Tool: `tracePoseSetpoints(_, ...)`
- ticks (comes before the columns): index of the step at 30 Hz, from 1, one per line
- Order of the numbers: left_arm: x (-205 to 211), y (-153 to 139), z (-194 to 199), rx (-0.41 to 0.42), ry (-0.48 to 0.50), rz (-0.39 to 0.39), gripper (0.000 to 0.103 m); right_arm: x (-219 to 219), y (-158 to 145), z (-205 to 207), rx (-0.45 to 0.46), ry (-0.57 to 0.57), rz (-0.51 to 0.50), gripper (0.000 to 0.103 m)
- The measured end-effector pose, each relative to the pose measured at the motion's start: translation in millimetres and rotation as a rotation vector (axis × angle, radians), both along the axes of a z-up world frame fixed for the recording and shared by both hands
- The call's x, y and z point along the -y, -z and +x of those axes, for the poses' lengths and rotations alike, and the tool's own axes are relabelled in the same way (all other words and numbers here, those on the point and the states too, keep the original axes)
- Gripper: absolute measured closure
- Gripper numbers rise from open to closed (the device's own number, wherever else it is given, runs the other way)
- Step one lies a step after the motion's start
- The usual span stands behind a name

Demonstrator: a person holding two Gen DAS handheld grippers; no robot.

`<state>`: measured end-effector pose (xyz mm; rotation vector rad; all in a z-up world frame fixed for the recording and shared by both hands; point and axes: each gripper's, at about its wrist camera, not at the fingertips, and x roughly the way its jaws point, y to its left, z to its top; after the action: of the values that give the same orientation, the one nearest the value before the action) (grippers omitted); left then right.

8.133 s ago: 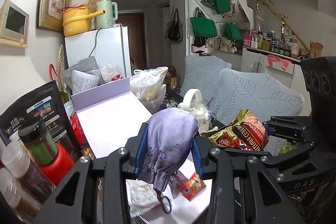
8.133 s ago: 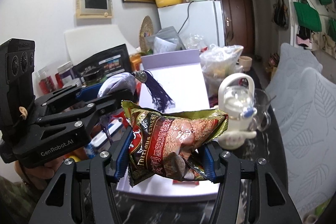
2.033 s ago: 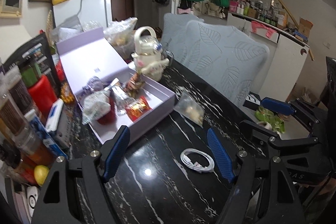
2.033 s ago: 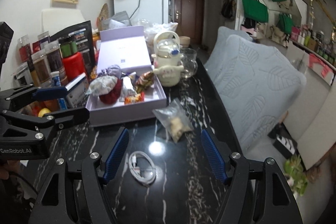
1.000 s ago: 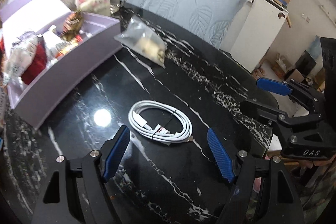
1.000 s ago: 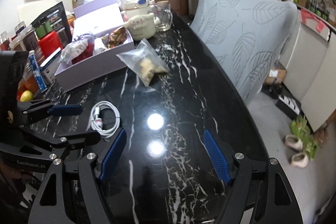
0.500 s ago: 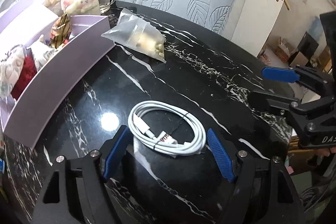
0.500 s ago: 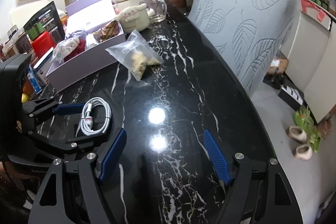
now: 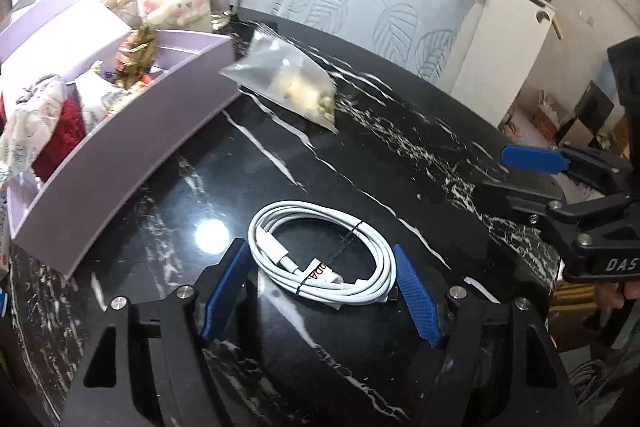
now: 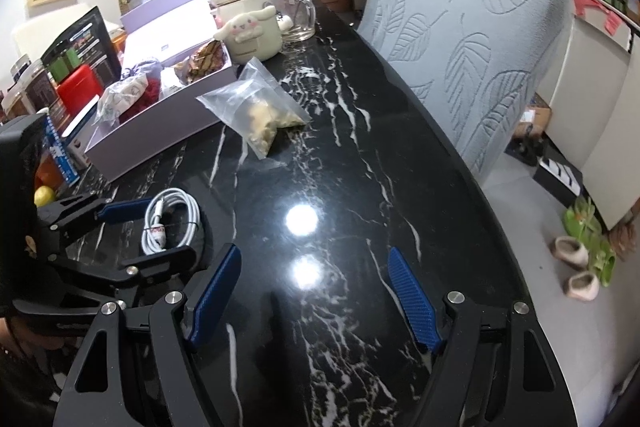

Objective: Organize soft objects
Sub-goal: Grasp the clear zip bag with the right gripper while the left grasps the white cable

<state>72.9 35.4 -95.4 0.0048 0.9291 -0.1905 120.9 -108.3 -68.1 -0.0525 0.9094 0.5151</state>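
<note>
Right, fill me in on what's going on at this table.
A person is tidying soft items into the lilac box. The left tongs straddle the coiled white cable on the black table; they have just been closing but don't grip yet. The right tongs hover open and empty. The clear bag lies outside the box.

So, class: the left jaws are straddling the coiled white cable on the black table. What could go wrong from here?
1. The left gripper has just been closing, its pads not yet pressing the cable. On the glossy table the coil may slide away.
2. Only a thin tie binds the loops, so a pinch might catch one strand and let the rest sag or unwind.
3. The purple box already looks crowded; the cable could spill over its wall.
</note>
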Motion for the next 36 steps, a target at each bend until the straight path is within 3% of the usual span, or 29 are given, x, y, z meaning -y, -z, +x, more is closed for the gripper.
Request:
tracePoseSetpoints(14, -47.5, -30.3, -6.9, 0.088, -0.128, 0.002, 0.03, -56.3, -14.9, 36.7, 0.06, -0.12, -0.023, 0.023)
tracePoseSetpoints(20, -62.0, -37.1, -4.8, 0.107, -0.159, -0.004, 0.03, -83.5, -16.9, 57.5, 0.079, -0.181, -0.057, 0.011)
tracePoseSetpoints(36, -70.0, -33.5, 20.6, 0.078, -0.187, -0.02, 0.03, -121.0, 16.7, 120.3, 0.036, -0.238, -0.148, 0.011)
